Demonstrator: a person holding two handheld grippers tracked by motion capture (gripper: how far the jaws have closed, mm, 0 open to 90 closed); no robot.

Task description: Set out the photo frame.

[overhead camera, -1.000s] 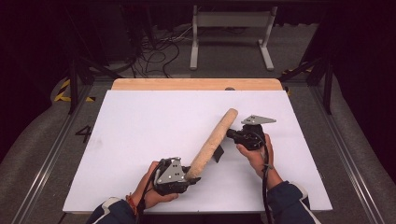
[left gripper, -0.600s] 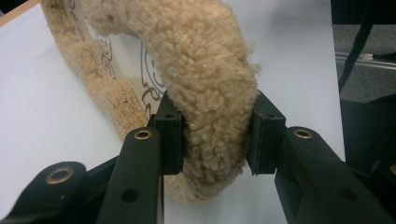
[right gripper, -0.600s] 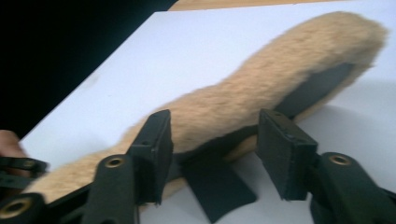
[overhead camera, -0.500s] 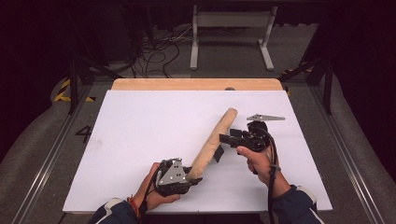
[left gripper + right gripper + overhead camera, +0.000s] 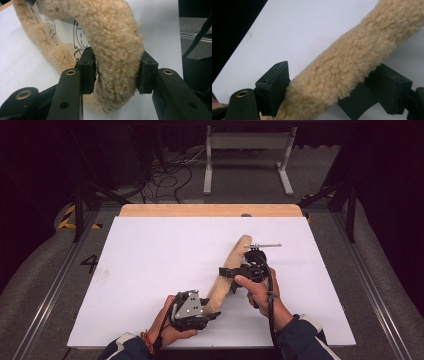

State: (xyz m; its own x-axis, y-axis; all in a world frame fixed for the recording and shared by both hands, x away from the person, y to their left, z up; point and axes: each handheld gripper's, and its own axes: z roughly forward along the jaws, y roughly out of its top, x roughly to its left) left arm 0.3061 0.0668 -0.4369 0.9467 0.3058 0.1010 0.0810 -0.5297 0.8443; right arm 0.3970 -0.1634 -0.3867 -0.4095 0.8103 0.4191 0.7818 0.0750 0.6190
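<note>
White table sheet (image 5: 150,270): wide open room left and far; near edge runs just under your hands. A faded "4" is marked on the floor strip left of the sheet.

Fleece cover (image 5: 227,272): long tan fuzzy strip, lies diagonal from near-centre up to far-right of centre. Inner lining (image 5: 62,30) carries printed cartoon line figures; no text readable.

Left gripper (image 5: 192,312): at the strip's near end, close to the near edge. Jaws clamped on the fleece, pads (image 5: 87,71) pressed in both sides.

Right gripper (image 5: 232,276): at mid-strip. Jaws straddle the fleece, spread; left pad (image 5: 274,86) touches pile, right pad stands apart.
</note>
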